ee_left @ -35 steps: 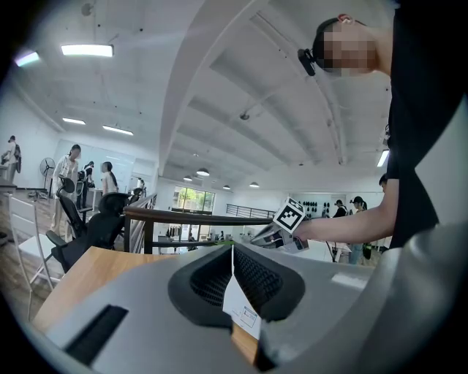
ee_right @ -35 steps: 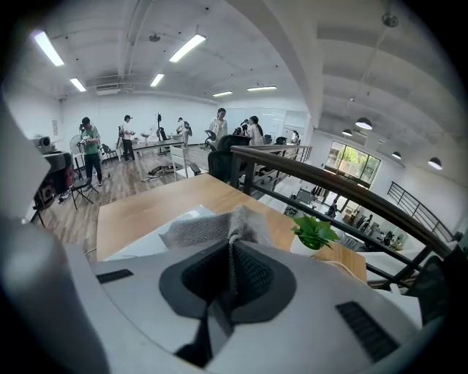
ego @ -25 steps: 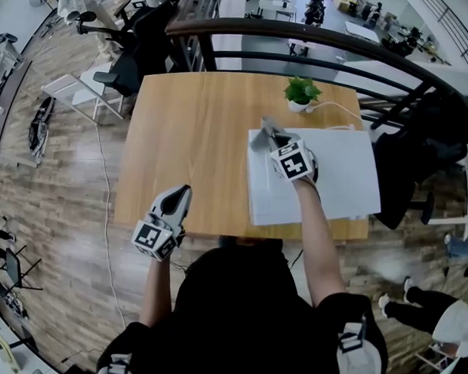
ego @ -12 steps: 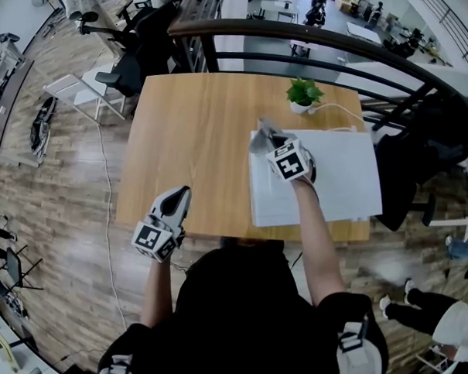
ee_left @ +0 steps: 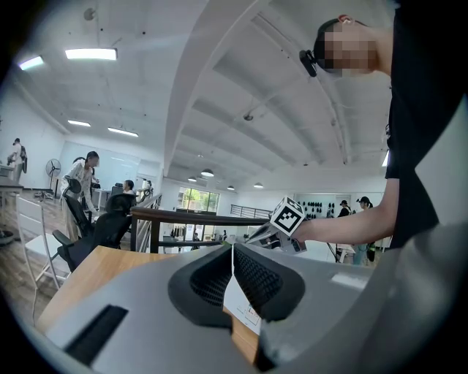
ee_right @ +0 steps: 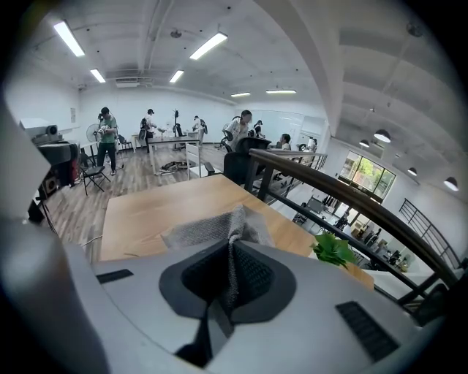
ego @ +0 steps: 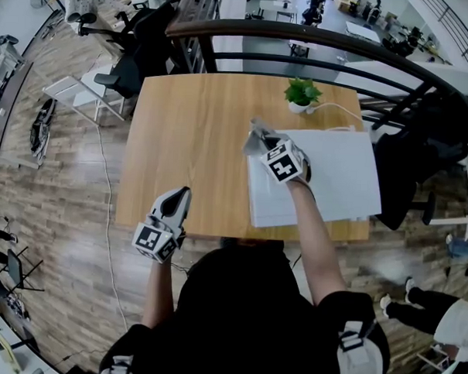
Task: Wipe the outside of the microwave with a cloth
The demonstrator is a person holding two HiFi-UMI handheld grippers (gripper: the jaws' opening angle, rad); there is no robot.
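Grey woven cloth (ee_right: pixel 219 228): clamped in your right gripper (ego: pixel 259 138) — at the top left edge of the white boxy microwave (ego: pixel 339 179).
Left gripper (ego: pixel 183 192): your jaws closed, empty — by the wooden table (ego: pixel 190 126) front edge.

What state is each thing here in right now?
Microwave: standing on the table.
Right hand-held gripper: shut on the cloth.
Cloth: bunched, at the microwave's far left corner.
Left hand-held gripper: shut, empty, by the table's near edge.
Plant: upright.
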